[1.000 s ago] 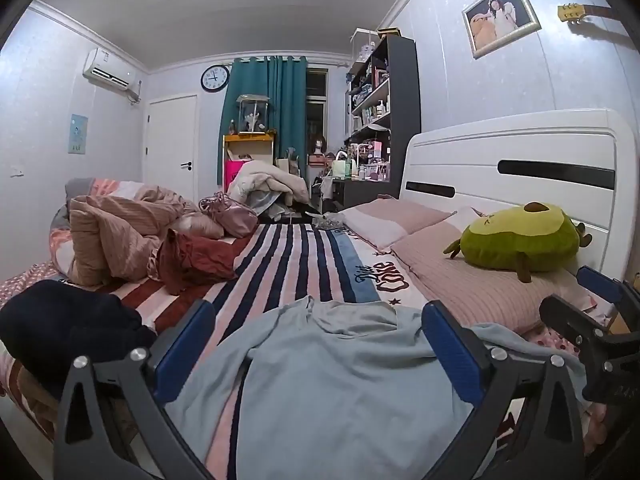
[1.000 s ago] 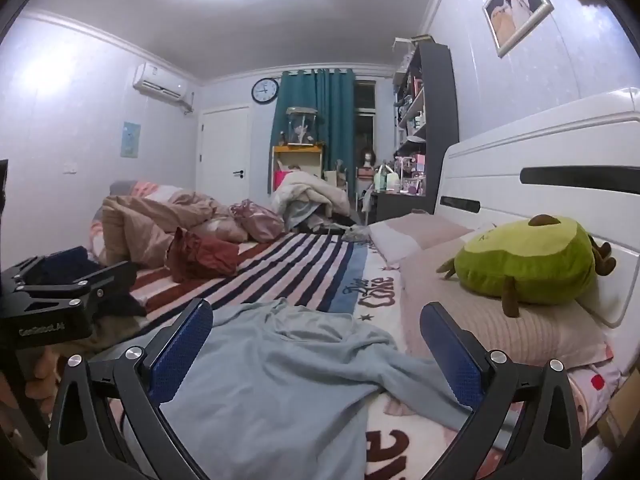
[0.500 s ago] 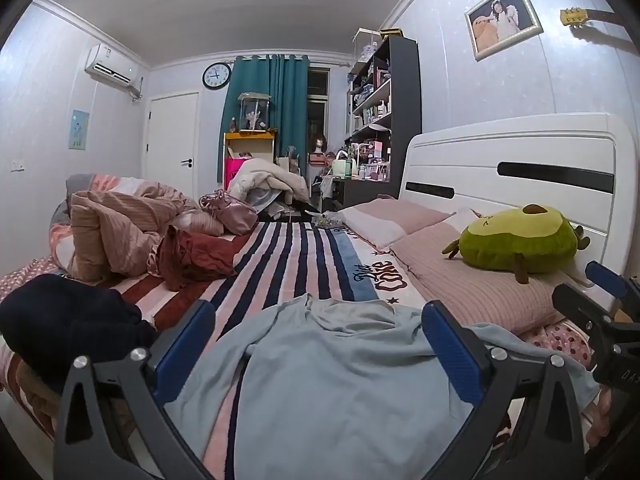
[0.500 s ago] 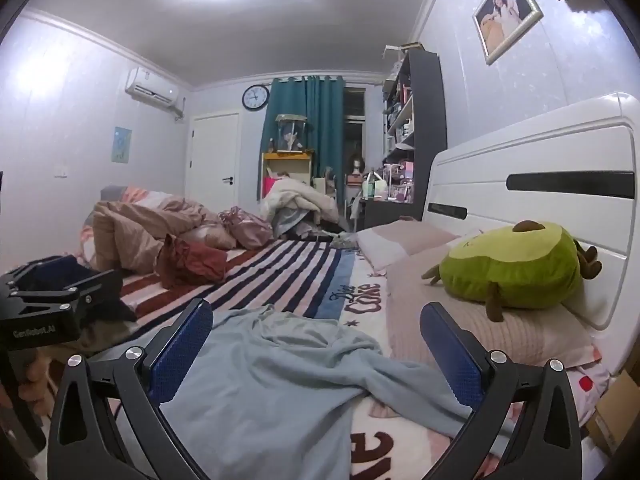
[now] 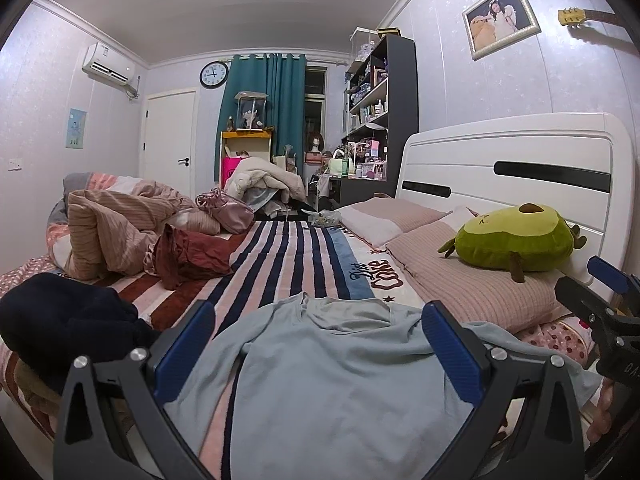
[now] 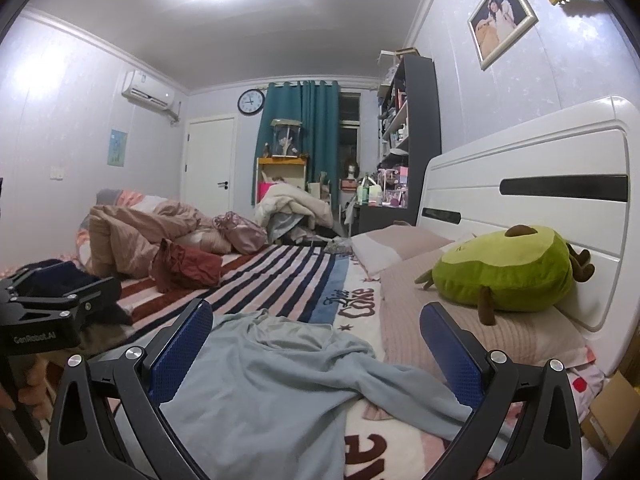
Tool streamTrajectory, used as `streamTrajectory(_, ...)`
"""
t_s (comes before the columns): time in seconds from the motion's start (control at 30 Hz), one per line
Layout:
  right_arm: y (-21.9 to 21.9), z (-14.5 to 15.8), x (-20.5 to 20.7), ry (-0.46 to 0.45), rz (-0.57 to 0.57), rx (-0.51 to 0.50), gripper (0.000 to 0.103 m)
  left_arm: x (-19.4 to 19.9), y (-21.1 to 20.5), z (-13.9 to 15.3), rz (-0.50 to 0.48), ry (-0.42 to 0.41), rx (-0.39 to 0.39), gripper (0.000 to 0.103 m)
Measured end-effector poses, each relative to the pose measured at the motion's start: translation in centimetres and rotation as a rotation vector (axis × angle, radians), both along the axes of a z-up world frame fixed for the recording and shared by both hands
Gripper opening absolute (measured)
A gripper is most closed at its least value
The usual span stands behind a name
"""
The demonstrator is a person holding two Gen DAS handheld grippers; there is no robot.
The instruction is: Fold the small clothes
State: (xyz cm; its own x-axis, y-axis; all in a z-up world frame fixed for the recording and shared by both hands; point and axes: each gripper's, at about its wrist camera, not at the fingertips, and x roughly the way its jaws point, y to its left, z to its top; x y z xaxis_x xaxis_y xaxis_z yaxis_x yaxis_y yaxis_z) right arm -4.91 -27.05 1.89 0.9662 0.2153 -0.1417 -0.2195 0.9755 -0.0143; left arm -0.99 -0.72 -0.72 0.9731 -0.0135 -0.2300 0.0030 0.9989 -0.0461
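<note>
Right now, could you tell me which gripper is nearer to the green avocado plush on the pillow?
The right one. The right gripper sits at the pillow end of the bed, close beside the avocado plush. The left gripper is farther off, over by the dark clothes.

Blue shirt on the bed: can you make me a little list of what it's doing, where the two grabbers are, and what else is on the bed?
shirt: light blue shirt lying spread and wrinkled on the striped blanket
sleeve: one sleeve trails toward the pillow side
left gripper: open, above the shirt, holding nothing
right gripper: open, above the shirt, holding nothing
toy: green avocado plush on a pink pillow
other clothes: dark red garment, navy garment
folded yet: no
</note>
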Motion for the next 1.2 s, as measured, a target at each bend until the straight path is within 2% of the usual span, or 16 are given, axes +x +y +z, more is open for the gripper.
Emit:
streamTrajectory(0.53,0.0,0.2,-0.4,0.017,0.021,0.035,0.103,0.3,0.6,-0.1,-0.008,0.015,-0.010,0.102)
streamTrajectory(1.2,0.3,-0.5,0.0,0.034,0.028,-0.009,0.103,0.9,0.6,-0.5,-0.018,0.023,-0.006,0.102)
